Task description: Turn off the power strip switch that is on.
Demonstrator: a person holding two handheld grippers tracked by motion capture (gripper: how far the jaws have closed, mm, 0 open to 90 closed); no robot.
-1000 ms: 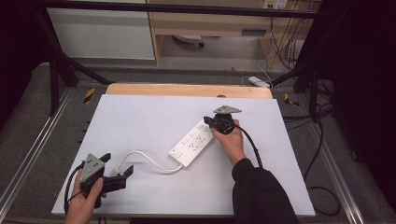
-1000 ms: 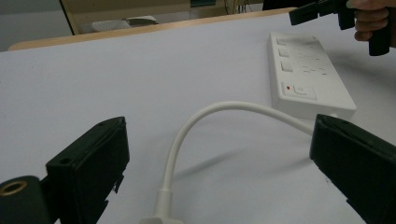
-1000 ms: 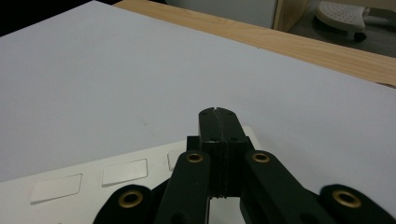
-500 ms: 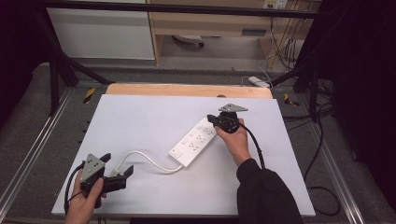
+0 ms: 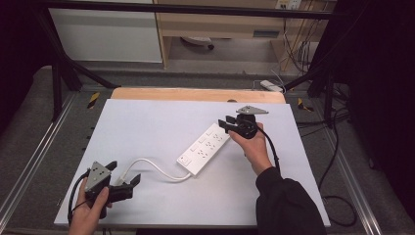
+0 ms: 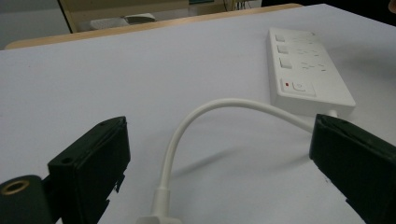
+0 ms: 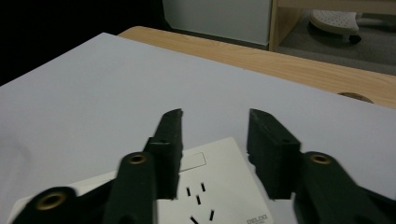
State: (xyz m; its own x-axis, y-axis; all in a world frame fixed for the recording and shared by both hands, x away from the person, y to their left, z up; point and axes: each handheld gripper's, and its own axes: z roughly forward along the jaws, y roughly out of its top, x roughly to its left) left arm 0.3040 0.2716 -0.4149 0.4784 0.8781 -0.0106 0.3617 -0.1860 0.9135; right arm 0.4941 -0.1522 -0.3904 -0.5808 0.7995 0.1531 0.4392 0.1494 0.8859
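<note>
A white power strip [image 5: 205,147] lies slantwise in the middle of the white table top [image 5: 147,122]. Its white cord [image 5: 151,166] curves left to a plug [image 5: 122,175]. My right gripper [image 5: 226,123] hovers just above the strip's far end [image 7: 215,196]. Its jaws have just been opening, and there is nothing in the gap [image 7: 215,116]. At the near left my left gripper [image 5: 123,172] stands wide open on either side of the plug end. In the left gripper view the cord [image 6: 187,135] runs between the jaws without touching them, and the strip [image 6: 308,70] lies beyond.
A wooden strip [image 5: 195,94] borders the table's far edge. Metal rails run along both sides. On the floor beyond lie cables and another white strip [image 5: 270,85]. A black cable [image 5: 337,196] trails off the right side.
The right gripper was shut low at the strip's far end. It has since lifted a little and its jaws have parted. The left gripper and the strip have stayed put.
</note>
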